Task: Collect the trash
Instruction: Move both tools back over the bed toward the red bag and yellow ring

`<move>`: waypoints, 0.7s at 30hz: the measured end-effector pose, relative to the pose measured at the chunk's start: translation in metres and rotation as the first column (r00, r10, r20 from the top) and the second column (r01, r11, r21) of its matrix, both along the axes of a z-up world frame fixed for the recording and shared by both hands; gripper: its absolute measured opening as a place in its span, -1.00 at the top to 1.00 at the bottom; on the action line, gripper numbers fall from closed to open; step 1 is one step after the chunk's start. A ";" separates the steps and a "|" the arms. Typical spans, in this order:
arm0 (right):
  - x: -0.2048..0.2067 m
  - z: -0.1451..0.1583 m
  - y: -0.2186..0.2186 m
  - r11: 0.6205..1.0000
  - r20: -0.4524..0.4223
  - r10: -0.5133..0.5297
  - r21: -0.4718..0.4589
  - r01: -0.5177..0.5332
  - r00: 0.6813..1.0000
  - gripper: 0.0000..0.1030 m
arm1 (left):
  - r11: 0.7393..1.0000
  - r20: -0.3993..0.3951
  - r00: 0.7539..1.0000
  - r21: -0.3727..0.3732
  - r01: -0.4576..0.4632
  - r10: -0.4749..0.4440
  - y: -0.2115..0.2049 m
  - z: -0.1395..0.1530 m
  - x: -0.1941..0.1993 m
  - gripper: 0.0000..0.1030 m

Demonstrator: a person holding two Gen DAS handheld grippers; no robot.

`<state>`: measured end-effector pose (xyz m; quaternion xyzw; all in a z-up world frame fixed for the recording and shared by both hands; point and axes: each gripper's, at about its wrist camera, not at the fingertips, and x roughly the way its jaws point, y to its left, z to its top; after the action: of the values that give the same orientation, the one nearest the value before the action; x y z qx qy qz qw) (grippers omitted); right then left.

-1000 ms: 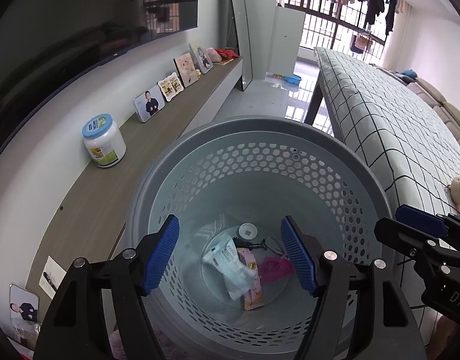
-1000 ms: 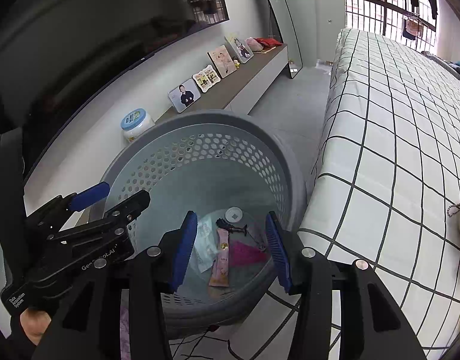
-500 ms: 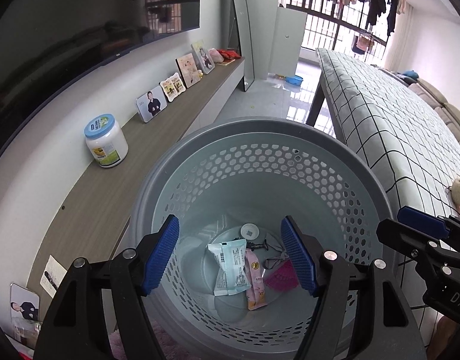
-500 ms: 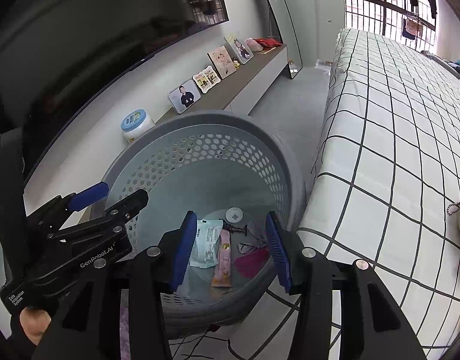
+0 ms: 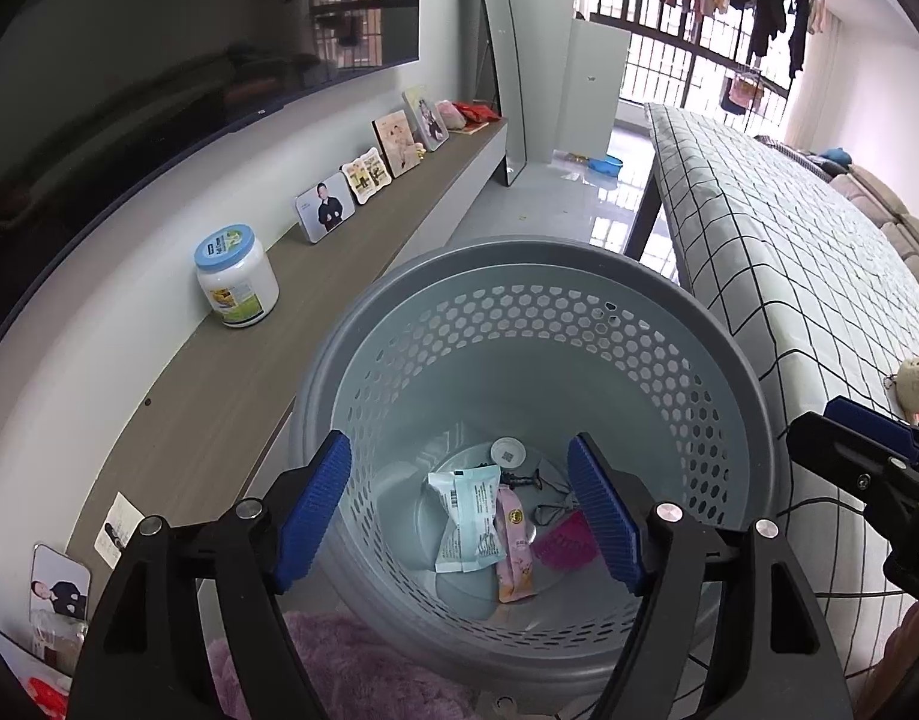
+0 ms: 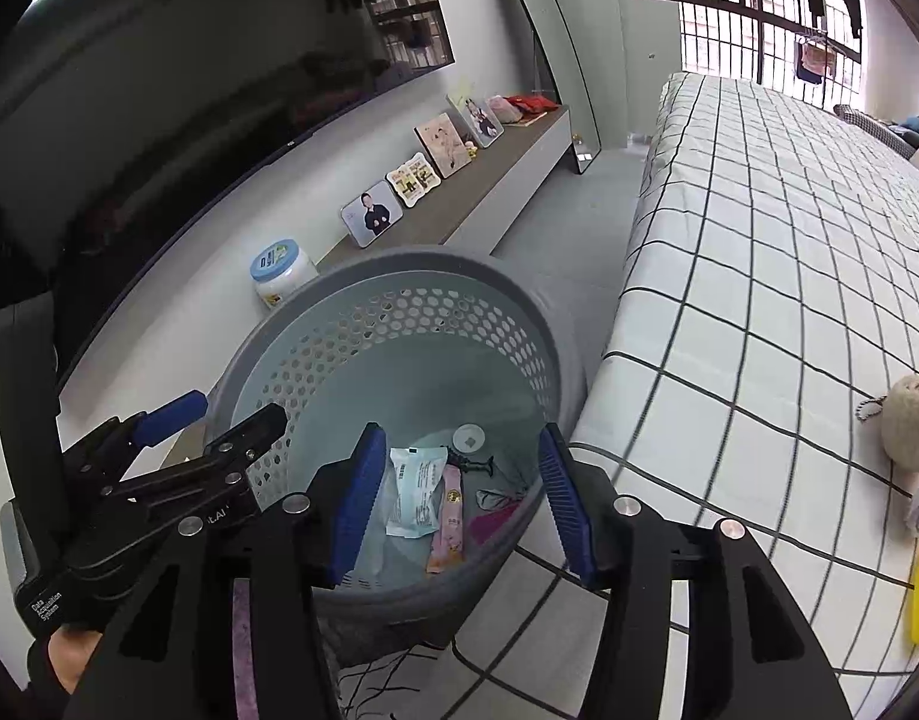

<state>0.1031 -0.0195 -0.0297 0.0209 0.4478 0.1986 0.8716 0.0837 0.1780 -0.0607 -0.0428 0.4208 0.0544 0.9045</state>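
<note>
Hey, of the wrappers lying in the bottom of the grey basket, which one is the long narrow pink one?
The pink stick-shaped sachet, lying between the wider pale blue-and-white packet and the magenta wrapper in the grey perforated basket.

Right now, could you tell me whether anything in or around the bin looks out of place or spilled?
Nothing stands out. The grey bin stands upright, and the pale blue packet, pink sachet and magenta wrapper all lie on its floor. Nothing has spilled over the rim, and both grippers are empty.
</note>
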 end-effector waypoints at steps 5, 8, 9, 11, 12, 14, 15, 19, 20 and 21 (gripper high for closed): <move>-0.010 0.008 -0.014 1.000 0.016 -0.024 -0.004 0.024 1.000 -0.05 | 1.000 0.016 1.000 0.007 -0.001 0.001 -0.007 0.012 -0.011 -0.53; -0.017 0.011 -0.026 0.999 0.016 -0.043 0.002 0.043 0.999 -0.06 | 1.000 0.026 1.000 0.014 0.006 -0.006 -0.015 0.020 -0.016 -0.54; -0.020 0.012 -0.031 0.999 0.018 -0.050 0.002 0.050 0.999 -0.09 | 1.000 0.029 1.000 0.014 0.008 -0.008 -0.017 0.022 -0.017 -0.57; -0.026 0.015 -0.041 0.998 0.024 -0.065 0.004 0.065 0.998 -0.15 | 1.000 0.042 0.999 0.013 0.018 -0.019 -0.024 0.029 -0.021 -0.58; -0.028 0.016 -0.045 0.997 0.027 -0.073 0.003 0.073 0.997 -0.15 | 1.000 0.046 0.999 0.013 0.022 -0.023 -0.027 0.031 -0.022 -0.60; -0.034 0.019 -0.056 0.996 0.033 -0.090 -0.002 0.090 0.995 -0.15 | 0.999 0.059 0.998 0.012 0.034 -0.035 -0.035 0.036 -0.025 -0.63; -0.037 0.020 -0.061 0.995 0.036 -0.099 -0.004 0.100 0.994 -0.15 | 0.999 0.063 0.997 0.011 0.040 -0.040 -0.039 0.038 -0.026 -0.64; -0.048 0.025 -0.088 0.989 0.050 -0.148 -0.015 0.148 0.988 -0.18 | 0.997 0.071 0.994 -0.004 0.079 -0.079 -0.061 0.045 -0.029 -0.67; -0.052 0.026 -0.096 0.987 0.051 -0.161 -0.019 0.162 0.986 -0.18 | 0.996 0.070 0.994 -0.008 0.090 -0.090 -0.066 0.045 -0.030 -0.70; -0.055 0.026 -0.104 0.984 0.052 -0.175 -0.025 0.177 0.983 -0.19 | 0.995 0.066 0.992 -0.011 0.104 -0.103 -0.073 0.044 -0.031 -0.71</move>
<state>0.0480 -0.1237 -0.0042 0.0426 0.4253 0.1146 0.8968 0.0523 0.1050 -0.0162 -0.0295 0.3929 0.0030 0.9191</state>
